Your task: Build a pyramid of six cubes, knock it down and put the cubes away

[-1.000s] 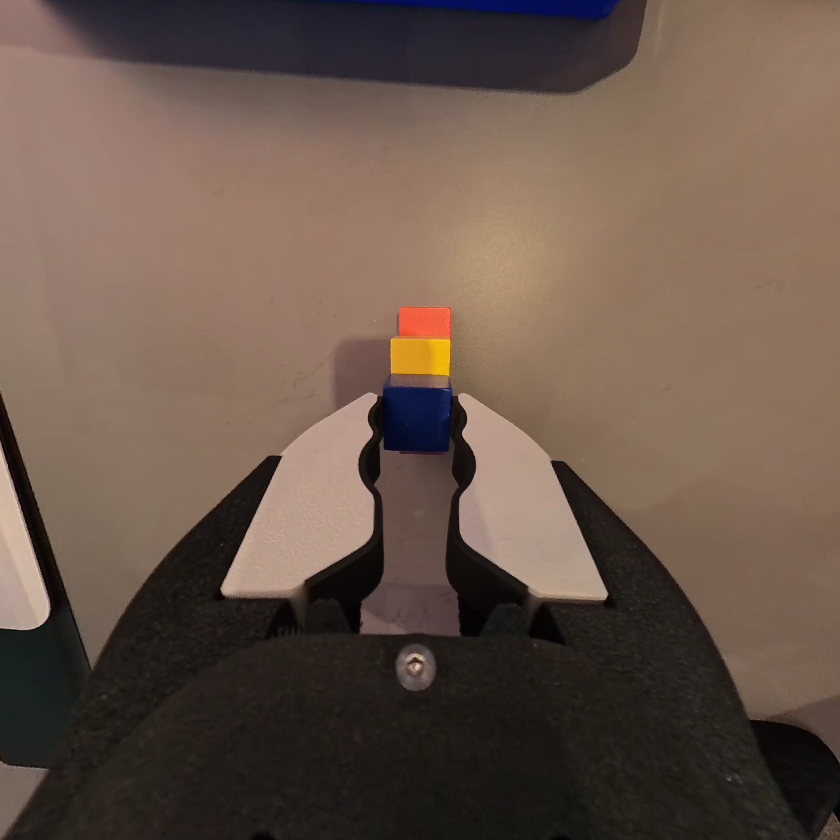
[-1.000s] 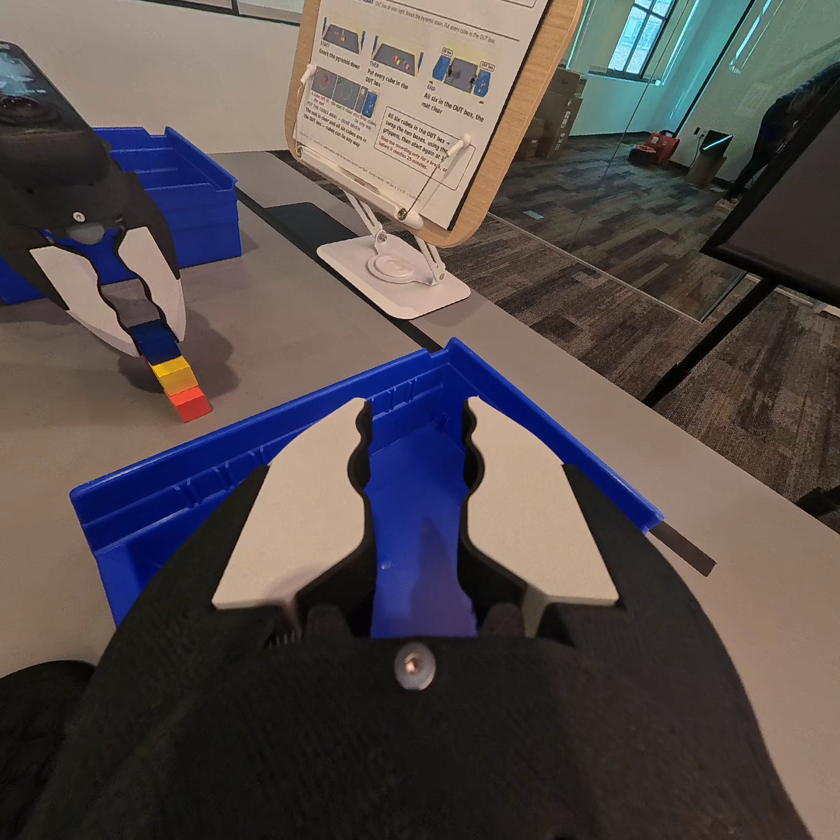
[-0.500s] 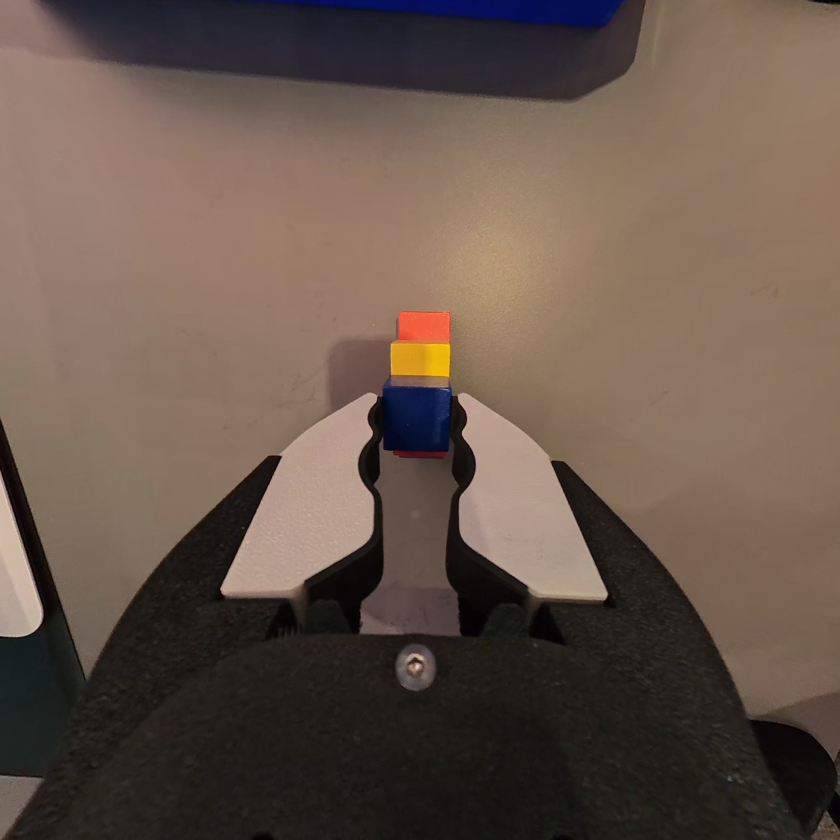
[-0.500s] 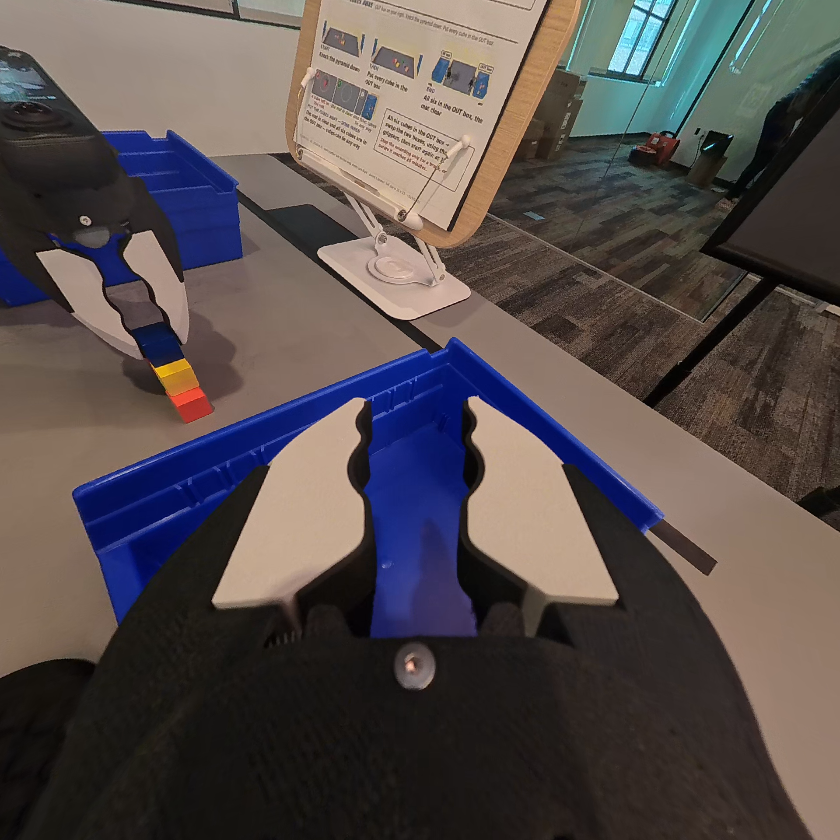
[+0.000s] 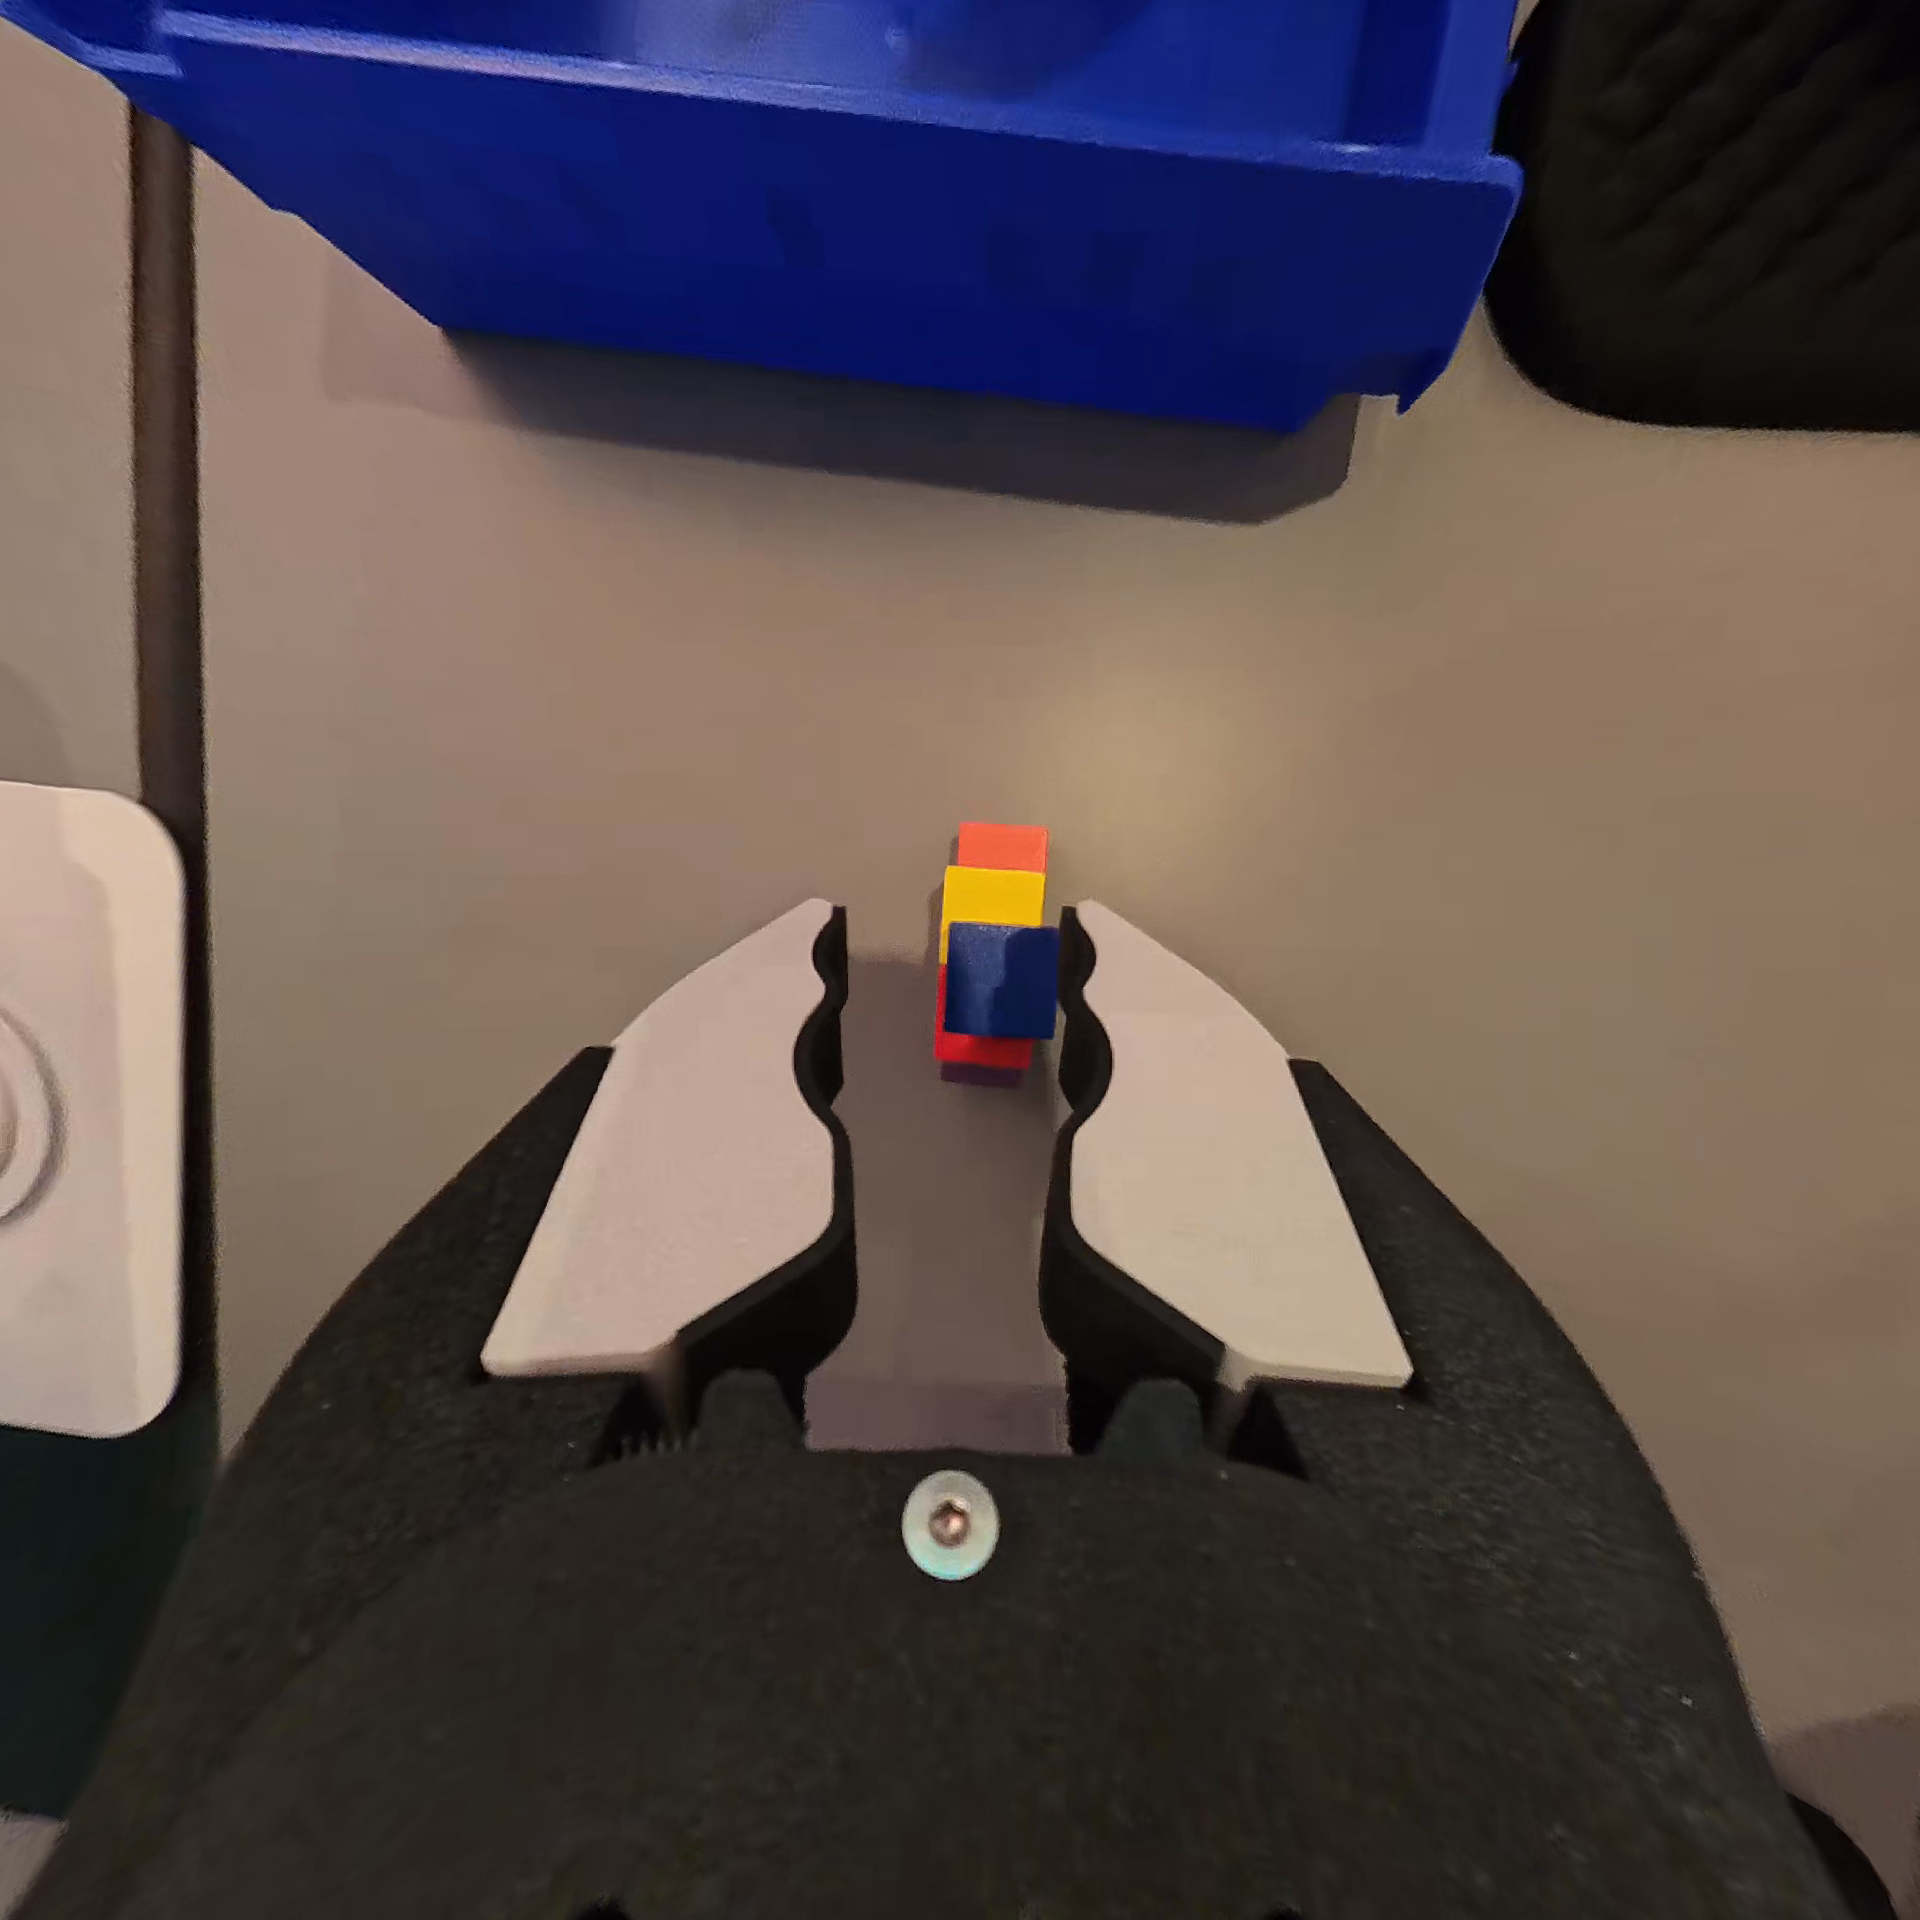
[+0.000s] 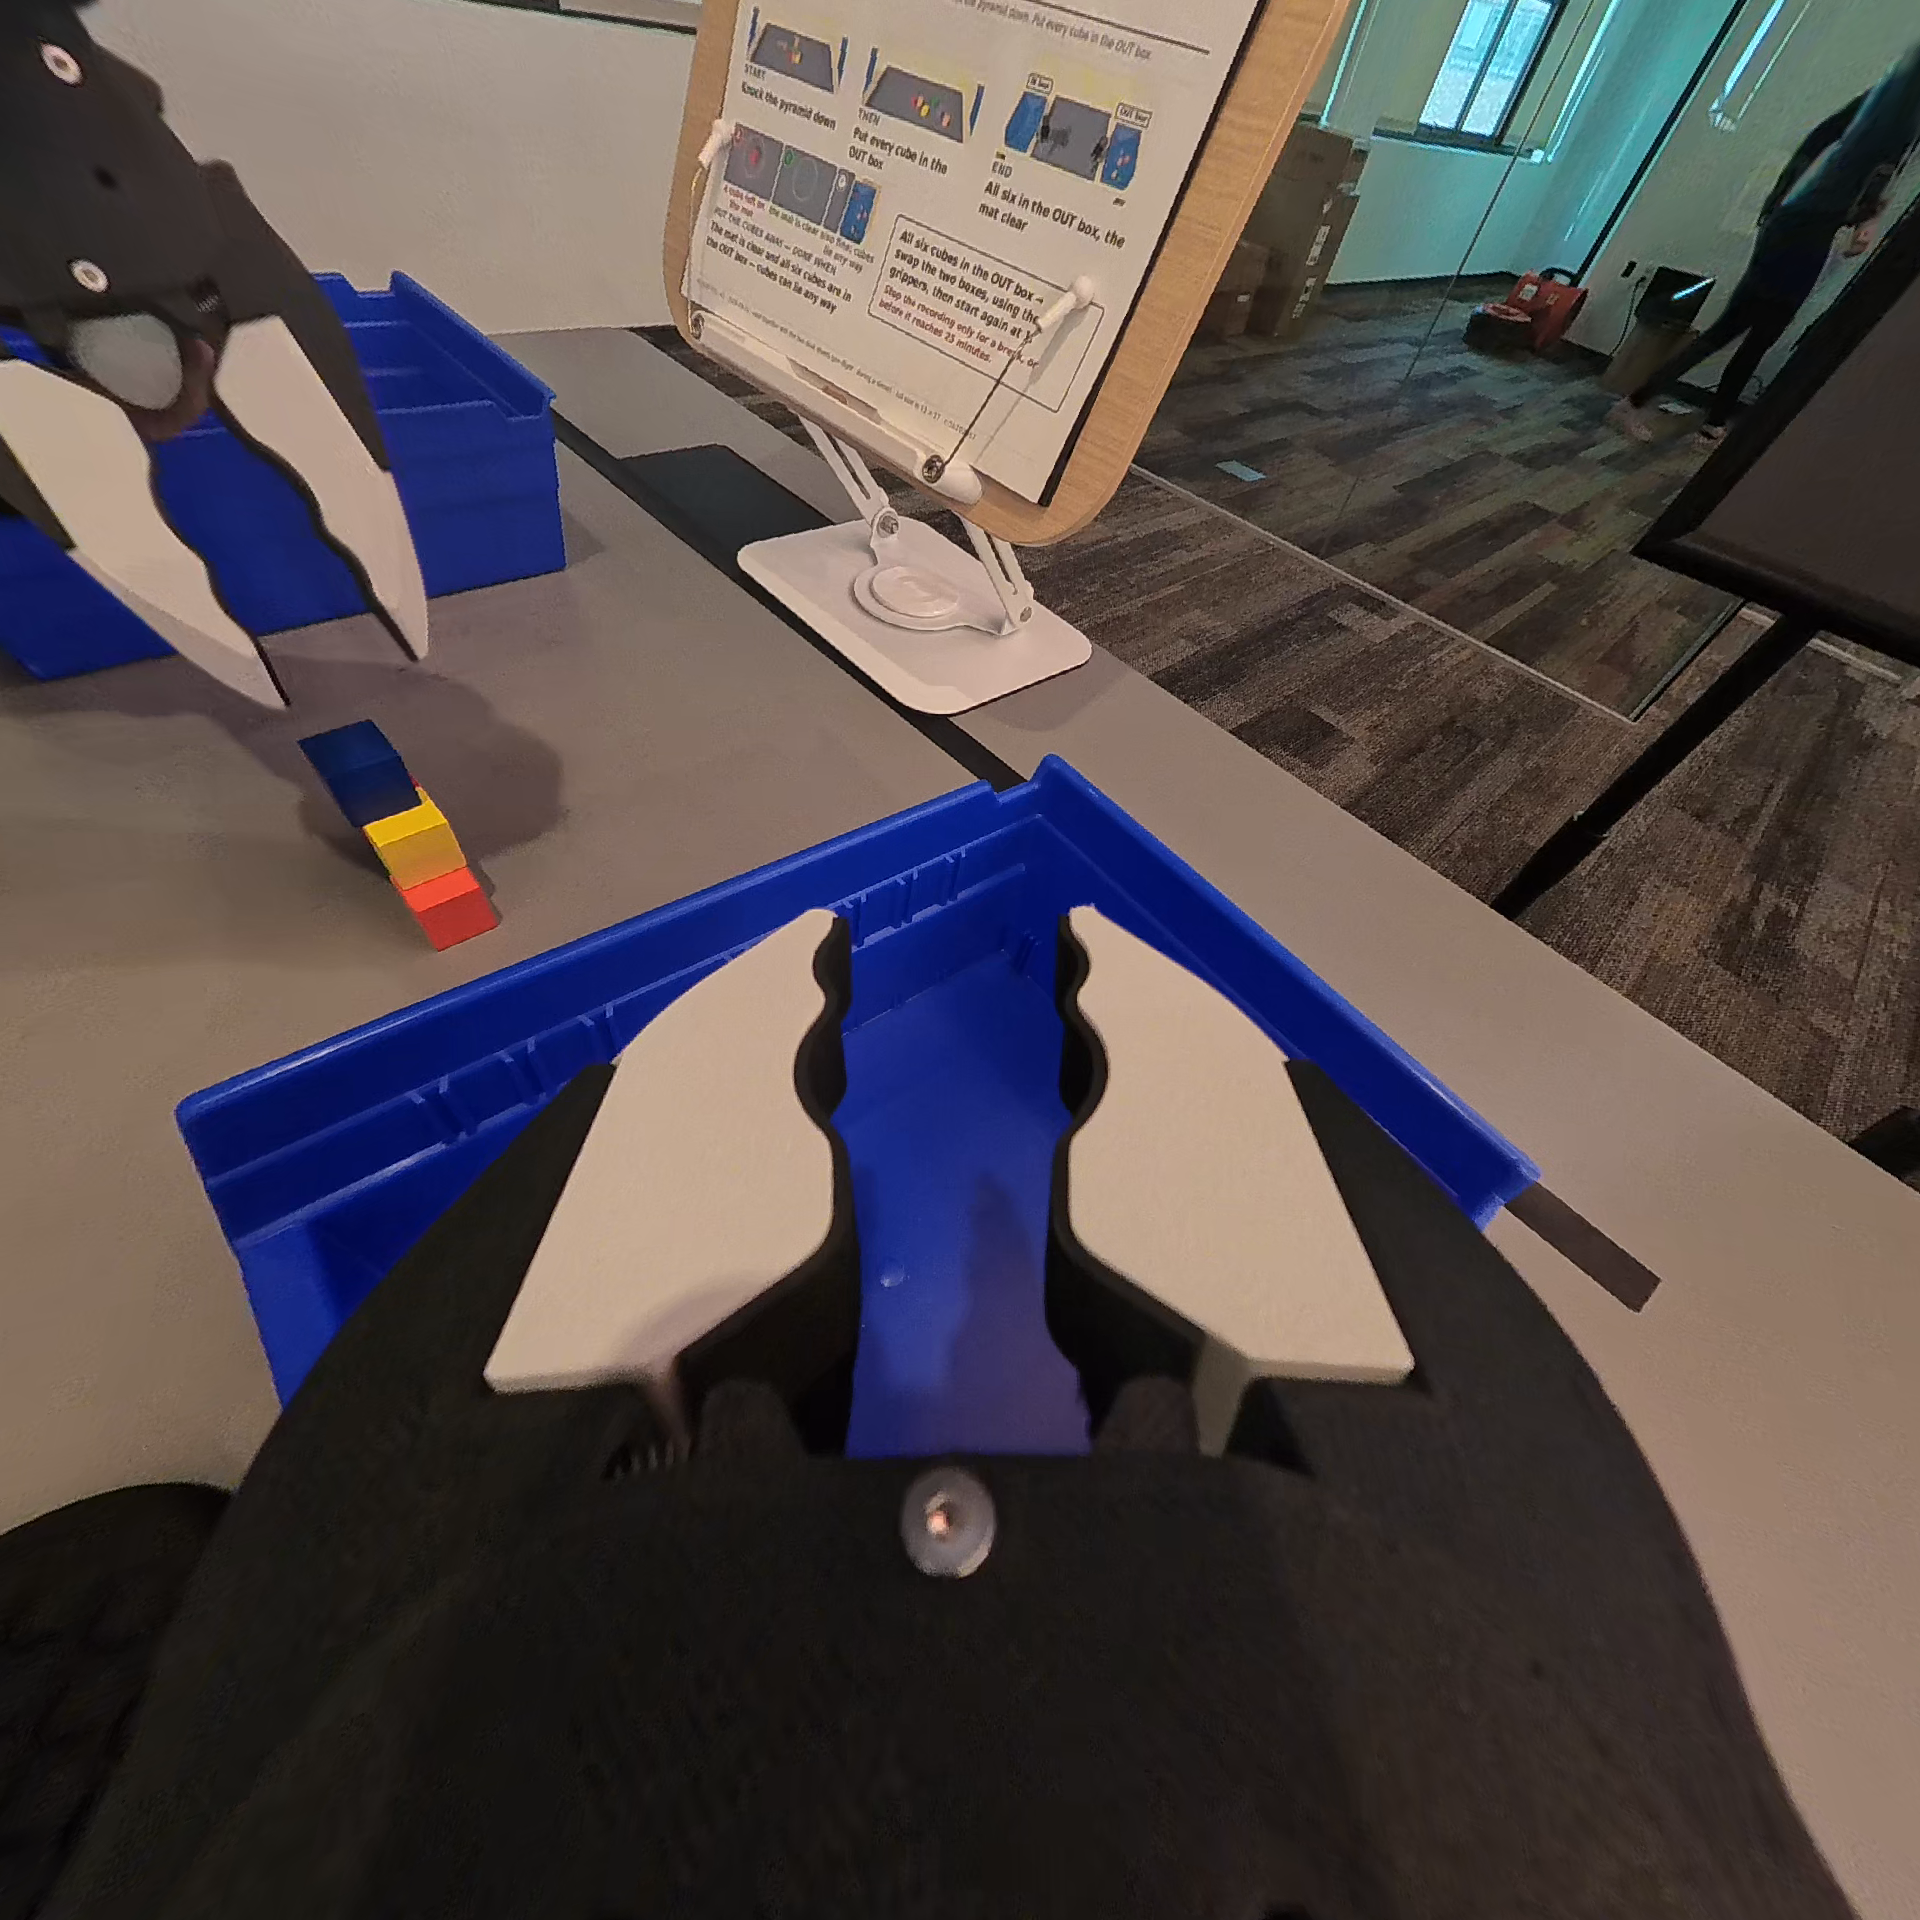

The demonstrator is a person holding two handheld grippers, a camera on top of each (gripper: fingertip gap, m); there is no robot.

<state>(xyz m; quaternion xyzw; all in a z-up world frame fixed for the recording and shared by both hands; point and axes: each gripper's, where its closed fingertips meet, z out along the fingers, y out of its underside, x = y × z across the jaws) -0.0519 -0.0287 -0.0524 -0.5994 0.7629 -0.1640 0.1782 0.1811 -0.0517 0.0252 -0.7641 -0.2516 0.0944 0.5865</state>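
the grey table (image 6: 675,727) carries everything, and the stack of cubes near its middle serves as the landmark. one blue bin (image 6: 1195,935) sits just on the near side of the stack in the right wrist view, open and with no cubes showing in the visible part of its floor, which suits it as the place where the cubes will go later. a second blue bin (image 6: 457,457) stands beyond the stack, well apart from it. to the right of the stack, past a dark strip on the table, a wooden board with a printed sheet (image 6: 977,239) leans on a white stand, angled so the person can read it while working.

the right gripper (image 6: 945,987) hangs over the near bin with its fingers apart and nothing between them, apparently parked out of the way. the left gripper (image 5: 951,966) is raised above the stack, its fingers spread wider than a cube and holding nothing; the blue cube (image 5: 1003,982) sits free on top, close to the right finger but seemingly not gripped.

the stack reads as a stepped pile: an orange cube (image 5: 1003,847) lowest at the far end, a yellow cube (image 5: 992,899) a step higher, the blue one on top, and a red cube (image 5: 951,1029) and a purple cube (image 5: 977,1075) peeking out below on the near side. a sixth cube is probably hidden behind these, though neither view shows it. the pyramid looks built or nearly so, with the knock-down next.
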